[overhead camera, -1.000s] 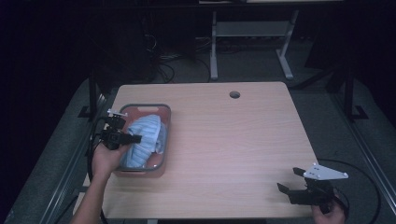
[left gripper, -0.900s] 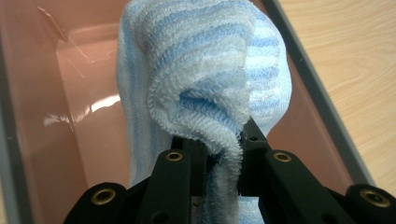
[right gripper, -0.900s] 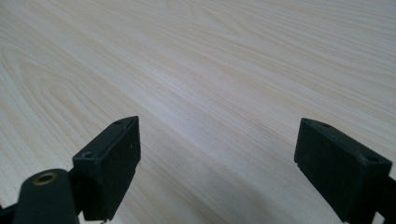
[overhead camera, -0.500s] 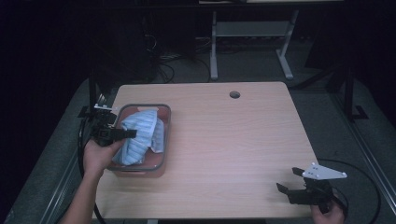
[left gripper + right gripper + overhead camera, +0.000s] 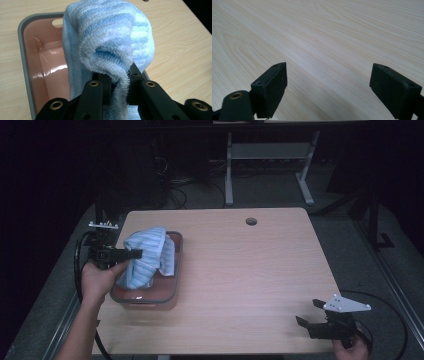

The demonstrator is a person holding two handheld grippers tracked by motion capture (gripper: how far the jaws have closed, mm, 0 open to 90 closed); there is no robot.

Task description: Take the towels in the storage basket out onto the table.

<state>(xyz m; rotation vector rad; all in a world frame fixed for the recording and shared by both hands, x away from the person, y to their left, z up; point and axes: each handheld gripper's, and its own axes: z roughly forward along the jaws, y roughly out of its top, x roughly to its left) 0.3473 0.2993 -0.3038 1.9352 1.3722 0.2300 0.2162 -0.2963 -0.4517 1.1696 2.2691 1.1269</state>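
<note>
Wooden table (image 5: 250, 265), dark room; left tongs (image 5: 119, 86) pinch blue towel (image 5: 107, 40), right tongs (image 5: 328, 85) agape, empty.

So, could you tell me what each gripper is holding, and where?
Left gripper pinches a fold of the blue striped towel; right gripper holds nothing.

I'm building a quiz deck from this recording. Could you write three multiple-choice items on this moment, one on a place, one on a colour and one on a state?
1. Where on the table is the tub?
A. its left side
B. its far right corner
C. beside the round hole

2. What colour is the towel?
A. red
B. blue and white stripes
C. plain black

3. How does the right gripper stand?
A. shut on the towel
B. shut on nothing
C. open

Answers: 1 A, the high view shows the tub near the left edge. 2 B, the stripes are plain where the left gripper pinches the towel. 3 C, its jaws stand wide apart over bare wood.
</note>
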